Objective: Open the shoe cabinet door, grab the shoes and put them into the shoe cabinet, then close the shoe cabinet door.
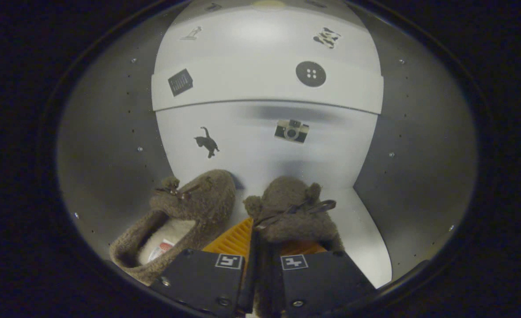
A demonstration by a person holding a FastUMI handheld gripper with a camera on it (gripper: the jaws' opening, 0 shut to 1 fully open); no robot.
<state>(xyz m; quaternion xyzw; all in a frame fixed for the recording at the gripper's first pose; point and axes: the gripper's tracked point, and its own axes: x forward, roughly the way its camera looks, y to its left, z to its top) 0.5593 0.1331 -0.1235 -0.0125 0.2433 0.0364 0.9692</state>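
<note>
Gripper (252,247) pinches right shoe (293,212) beside left shoe (190,207) in cabinet (260,154).

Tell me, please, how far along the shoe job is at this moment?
The cabinet is open and one slipper already sits on its floor. The tool is shut on the second slipper, bringing it in beside the first. Left: let it go, pull out, close the door.
</note>
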